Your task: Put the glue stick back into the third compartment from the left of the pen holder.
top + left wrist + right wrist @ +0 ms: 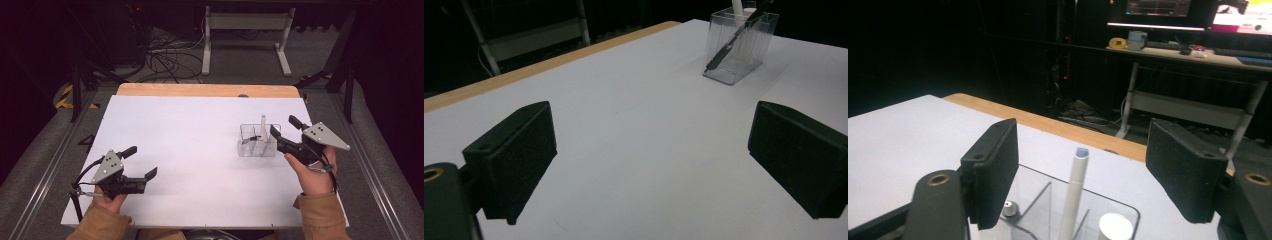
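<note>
Bare table [190,150] lies wide between both sides; clear holder [256,141] blocks the right.

The holder [256,140] right of the middle of the high view is clear, shiny plastic, smooth like glass. The white pen [1074,192] standing in it looks like smooth plastic. The black pen [736,36] in the upper right of the left gripper view is shiny. The table top [190,150] is white, flat and matt, like paper, and its far edge is light wood. The pads [993,170] on the black jaws look rough and dull, like foam. The plate [325,135] on the right gripper [283,132] is grey, matt metal. The sleeves [325,217] are brown cloth.
</note>
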